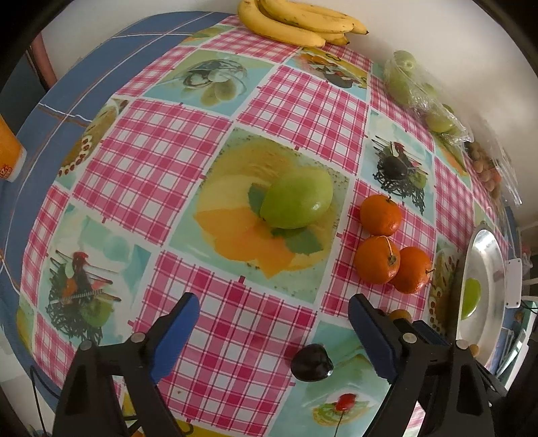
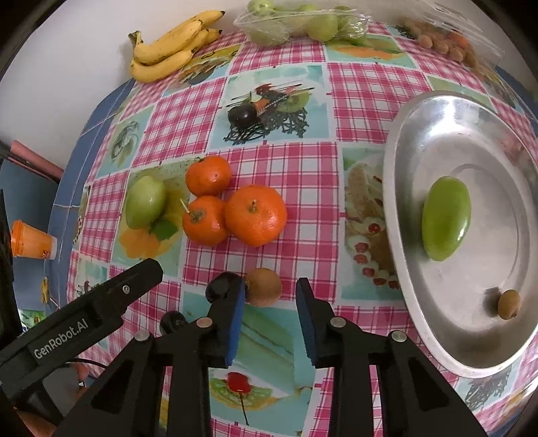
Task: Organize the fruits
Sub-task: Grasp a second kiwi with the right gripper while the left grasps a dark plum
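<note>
Metal tray is sitting at the right of the table, holding one green fruit and one small brown fruit.

Both grippers are hovering above the checked tablecloth with nothing between their blue pads: the left gripper is spread wide, and the right gripper is standing moderately open. Three oranges are lying clustered mid-table, touching one another, with a green apple just left of them. A brown kiwi is resting just beyond the right gripper, beside a dark plum. Bananas and bagged green fruit are lying along the far edge.
</note>
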`<state>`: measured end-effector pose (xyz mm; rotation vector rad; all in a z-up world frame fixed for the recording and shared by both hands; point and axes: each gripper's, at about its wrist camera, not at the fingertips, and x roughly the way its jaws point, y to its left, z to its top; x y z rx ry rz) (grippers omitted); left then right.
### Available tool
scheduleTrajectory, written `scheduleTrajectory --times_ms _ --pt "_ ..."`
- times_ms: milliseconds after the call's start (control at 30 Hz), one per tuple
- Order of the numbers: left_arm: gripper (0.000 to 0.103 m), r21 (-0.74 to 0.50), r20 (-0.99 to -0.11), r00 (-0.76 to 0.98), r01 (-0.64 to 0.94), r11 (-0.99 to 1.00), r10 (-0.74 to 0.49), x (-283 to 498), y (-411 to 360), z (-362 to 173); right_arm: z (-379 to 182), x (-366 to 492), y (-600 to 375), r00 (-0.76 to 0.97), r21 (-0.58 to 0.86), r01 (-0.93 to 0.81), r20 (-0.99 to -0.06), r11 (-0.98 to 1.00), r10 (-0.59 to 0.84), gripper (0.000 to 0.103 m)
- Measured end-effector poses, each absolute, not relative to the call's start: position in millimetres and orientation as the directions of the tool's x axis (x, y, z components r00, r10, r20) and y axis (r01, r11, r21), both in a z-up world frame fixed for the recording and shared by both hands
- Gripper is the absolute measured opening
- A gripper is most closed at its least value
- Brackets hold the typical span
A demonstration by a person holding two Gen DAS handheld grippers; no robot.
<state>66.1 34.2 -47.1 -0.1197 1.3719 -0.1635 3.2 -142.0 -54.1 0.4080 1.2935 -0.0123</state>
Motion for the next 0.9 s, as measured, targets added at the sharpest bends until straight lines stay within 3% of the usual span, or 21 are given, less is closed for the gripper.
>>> scheduleTrajectory --times_ms 167,467,633,767,900 --pt "0.091 -0.186 -0.964 0.184 0.054 0.981 -0.193 65.3 33.5 -46.5 -56.0 7.0 -136.8 0.285 0.278 0.221 -0.935 0.935 0.211 0.025" --pt "0.083 -0.21 -0.964 0.151 0.067 0.975 -0.218 64.7 26.2 -49.7 -53.9 8.3 -138.1 0.289 0.289 0.207 -0.931 0.935 0.224 0.025" --pt "0.071 -0.228 -0.964 0.12 0.081 0.97 -0.236 61.4 18.3 -53.5 -49.3 0.8 -145.6 0.275 0.276 0.223 -0.938 0.935 0.211 0.025" --pt "0.055 -0.254 -0.961 0.088 0.099 0.962 -0.262 58.7 11.9 -56.3 -47.6 -5.7 -151.5 0.265 0.269 0.239 -0.942 0.933 0.204 0.025" --pt "0.049 -0.254 -0.961 0.081 0.122 0.959 -0.265 55.9 4.7 -55.2 -43.9 -9.4 -154.9 0.264 0.267 0.247 -0.944 0.932 0.2 0.025"
